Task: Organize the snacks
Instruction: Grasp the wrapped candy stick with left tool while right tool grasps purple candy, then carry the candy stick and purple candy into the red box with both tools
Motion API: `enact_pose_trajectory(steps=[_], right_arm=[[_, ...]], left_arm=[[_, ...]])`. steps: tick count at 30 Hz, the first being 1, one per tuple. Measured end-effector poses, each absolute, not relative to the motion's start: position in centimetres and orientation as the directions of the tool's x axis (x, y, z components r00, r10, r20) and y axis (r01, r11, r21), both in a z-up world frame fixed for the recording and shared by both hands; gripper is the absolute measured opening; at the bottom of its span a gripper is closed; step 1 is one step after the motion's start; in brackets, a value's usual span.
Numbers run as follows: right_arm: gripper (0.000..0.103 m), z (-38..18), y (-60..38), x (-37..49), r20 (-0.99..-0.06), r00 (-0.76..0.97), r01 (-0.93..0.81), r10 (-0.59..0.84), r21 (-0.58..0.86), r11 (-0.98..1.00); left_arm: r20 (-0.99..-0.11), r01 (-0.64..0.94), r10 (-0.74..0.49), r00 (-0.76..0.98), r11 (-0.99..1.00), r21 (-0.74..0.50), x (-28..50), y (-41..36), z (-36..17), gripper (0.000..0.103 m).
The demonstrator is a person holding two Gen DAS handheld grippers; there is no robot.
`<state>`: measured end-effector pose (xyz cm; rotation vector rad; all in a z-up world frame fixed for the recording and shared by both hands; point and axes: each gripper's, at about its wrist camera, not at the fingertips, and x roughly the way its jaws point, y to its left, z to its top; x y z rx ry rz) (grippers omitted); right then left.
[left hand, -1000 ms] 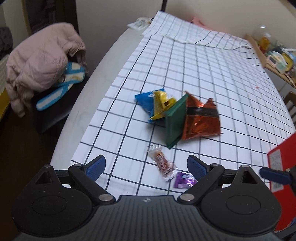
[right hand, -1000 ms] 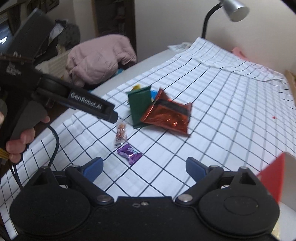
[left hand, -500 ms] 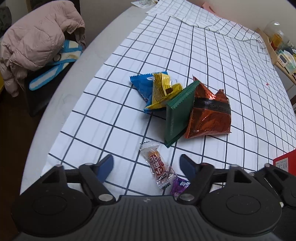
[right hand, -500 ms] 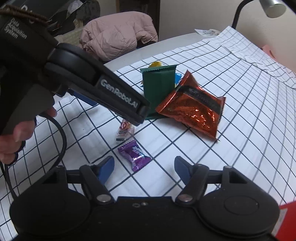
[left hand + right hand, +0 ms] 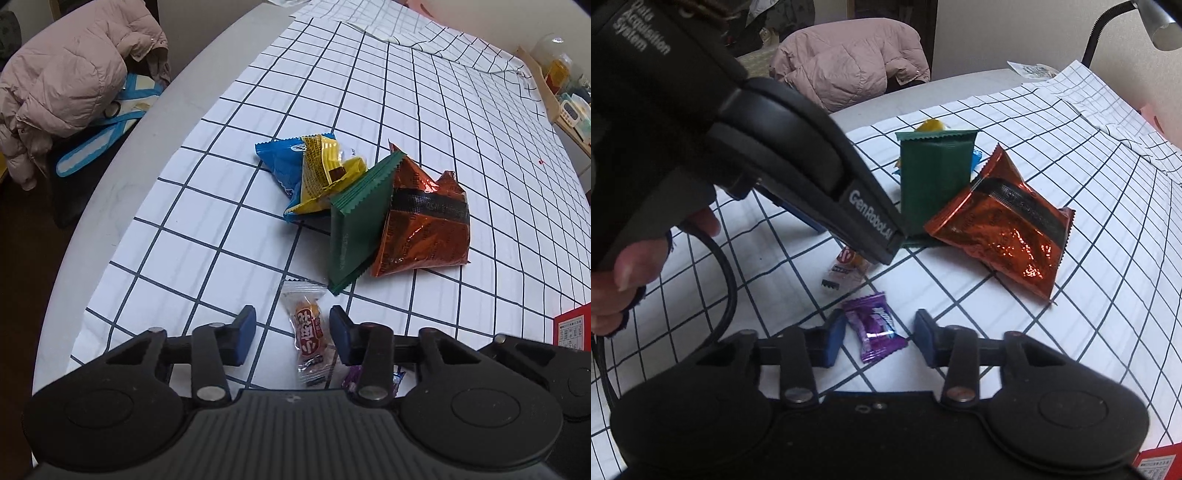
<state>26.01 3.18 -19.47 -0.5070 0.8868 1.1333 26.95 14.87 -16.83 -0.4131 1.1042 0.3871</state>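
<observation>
Snack packets: four (candies: two)

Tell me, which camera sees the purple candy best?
The right wrist view: the purple candy lies whole between the right gripper fingers. In the left wrist view only a purple sliver peeks from behind a finger.

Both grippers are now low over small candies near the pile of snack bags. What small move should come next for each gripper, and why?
Probably finish closing. The left gripper straddles the clear-wrapped red candy, and the right gripper straddles the purple candy. Both jaws have just been closing, yet gaps remain beside each wrapper, so neither candy looks pinched yet. Lift only after the pads grip.
</observation>
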Motion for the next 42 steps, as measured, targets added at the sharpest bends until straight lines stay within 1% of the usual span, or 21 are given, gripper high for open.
enact_pose_trajectory(steps=[1,2,6,9,14,19,29,35,42], right_arm=[[0.029,-19.4,3.2,25.9,-0.817,0.152,-0.926,0.556,0.079,0.370],[0.023,-19.3,3.2,25.8,-0.818,0.153,-0.924,0.555,0.081,0.374],[0.019,-19.0,2.9,25.4,-0.819,0.174,-0.906,0.548,0.085,0.414],[0.018,-18.9,2.2,25.6,-0.815,0.197,-0.883,0.545,0.094,0.459],[0.018,-18.1,0.5,25.3,-0.808,0.213,-0.826,0.550,0.152,0.543],[0.018,-16.8,-1.5,24.9,-0.802,0.245,-0.769,0.544,0.181,0.613],[0.018,-12.8,-6.7,22.9,-0.764,0.324,-0.687,0.558,0.215,0.694],[0.018,-10.0,-10.0,21.6,-0.738,0.382,-0.641,0.556,0.222,0.735],[0.019,-7.7,-14.3,20.7,-0.712,0.451,-0.580,0.538,0.224,0.783]], left_arm=[[-0.912,-0.497,0.097,0.399,0.858,-0.126,26.9,14.9,-16.8,0.033],[-0.912,-0.500,0.100,0.398,0.857,-0.124,26.8,14.9,-16.8,0.031],[-0.912,-0.503,0.096,0.399,0.855,-0.129,26.6,15.1,-16.8,0.017],[-0.912,-0.499,0.086,0.401,0.856,-0.139,26.3,15.1,-16.8,0.016],[-0.915,-0.504,0.073,0.396,0.850,-0.150,25.4,15.2,-16.6,0.016],[-0.912,-0.492,0.061,0.406,0.856,-0.161,24.1,14.8,-15.6,0.016],[-0.881,-0.431,0.038,0.472,0.882,-0.193,21.1,12.5,-11.2,0.016],[-0.861,-0.381,0.024,0.507,0.903,-0.199,19.7,9.7,-8.4,0.016],[-0.834,-0.293,-0.023,0.551,0.931,-0.219,19.1,5.7,-5.2,0.016]])
